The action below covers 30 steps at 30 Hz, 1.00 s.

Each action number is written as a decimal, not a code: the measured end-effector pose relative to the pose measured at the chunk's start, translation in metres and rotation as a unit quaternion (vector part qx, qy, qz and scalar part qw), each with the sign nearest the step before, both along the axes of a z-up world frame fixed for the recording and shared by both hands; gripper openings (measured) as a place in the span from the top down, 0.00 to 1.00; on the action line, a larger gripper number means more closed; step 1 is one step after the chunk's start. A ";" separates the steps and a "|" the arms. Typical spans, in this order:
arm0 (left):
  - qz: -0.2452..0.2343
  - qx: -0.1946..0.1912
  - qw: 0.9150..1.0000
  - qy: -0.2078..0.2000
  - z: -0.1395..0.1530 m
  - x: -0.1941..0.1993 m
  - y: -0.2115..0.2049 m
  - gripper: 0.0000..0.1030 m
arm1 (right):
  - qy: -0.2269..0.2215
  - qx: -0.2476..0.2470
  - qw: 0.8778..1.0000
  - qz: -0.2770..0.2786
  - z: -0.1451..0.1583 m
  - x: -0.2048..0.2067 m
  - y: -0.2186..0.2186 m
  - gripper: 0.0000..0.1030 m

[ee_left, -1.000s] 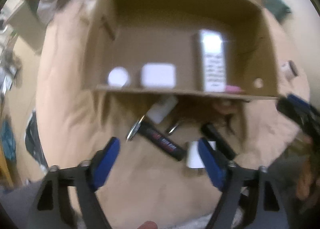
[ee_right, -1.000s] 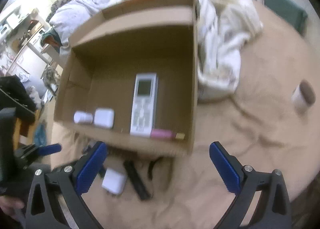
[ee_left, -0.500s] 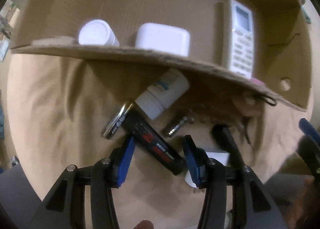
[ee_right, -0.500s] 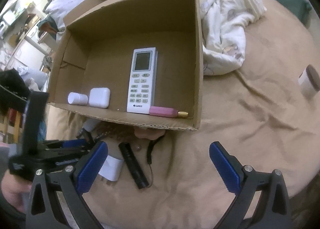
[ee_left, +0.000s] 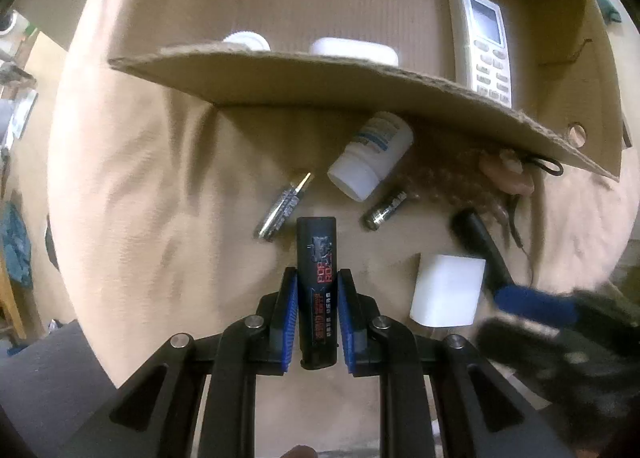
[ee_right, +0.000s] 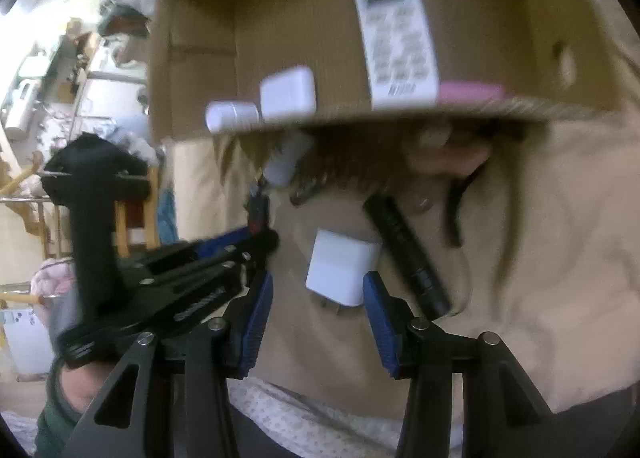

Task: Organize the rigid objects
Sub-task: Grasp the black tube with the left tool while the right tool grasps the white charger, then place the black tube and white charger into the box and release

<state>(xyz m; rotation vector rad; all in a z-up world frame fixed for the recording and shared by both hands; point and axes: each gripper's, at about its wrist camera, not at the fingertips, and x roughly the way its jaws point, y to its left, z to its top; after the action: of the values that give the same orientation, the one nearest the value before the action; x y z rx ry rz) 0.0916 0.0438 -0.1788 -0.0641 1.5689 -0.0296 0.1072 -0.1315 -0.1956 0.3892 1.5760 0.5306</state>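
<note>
**Both grippers closing on loose items in front of the box**

The black cylinder (ee_left: 316,282), printed with red lettering, lies on the tan cloth (ee_left: 160,186) near the camera, and the left gripper (ee_left: 317,322) has its blue pads against both of the cylinder's sides, jaws closing down on it. Just to its right sits the white charger block (ee_right: 340,268), between the fingers of the right gripper (ee_right: 318,322); those jaws are closing too, but a gap shows on each side, so the pads are not yet pressing.

Further out, a white pill bottle (ee_left: 370,156), two batteries (ee_left: 282,212) (ee_left: 385,210) and a black flashlight (ee_right: 406,254) are scattered between the grippers and the near wall of the cardboard box (ee_left: 360,82). Inside the box a white remote (ee_right: 394,30), a white case (ee_right: 287,92), a small white tube (ee_right: 232,116) and a pink item (ee_right: 470,92) are already laid in a row (the remote furthest right of the white things).

This looks like the pick-up step, two items at once. Next, each grip should be firm before lifting, then the items must clear the box's near wall, which overhangs the pile, and go down in free floor space beside the row.
</note>
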 end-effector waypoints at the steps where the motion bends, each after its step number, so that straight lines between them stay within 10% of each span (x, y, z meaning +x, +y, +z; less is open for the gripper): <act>1: 0.001 0.002 1.000 -0.001 0.002 0.001 -0.001 0.83 | 0.005 -0.010 1.000 0.003 -0.005 0.000 0.004 0.51; 16: 0.011 0.038 0.999 -0.008 0.002 0.001 -0.027 0.83 | -0.062 -0.144 0.985 0.069 -0.025 -0.001 0.056 0.53; 30: -0.012 0.060 0.998 -0.026 0.011 -0.022 -0.061 0.84 | -0.099 -0.098 0.988 0.073 0.008 -0.044 0.015 0.57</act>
<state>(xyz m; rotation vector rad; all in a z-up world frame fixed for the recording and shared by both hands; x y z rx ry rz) 0.0699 -0.0173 -0.1673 0.0499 1.5163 0.0446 0.0637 -0.1170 -0.1879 0.0692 1.4555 0.5049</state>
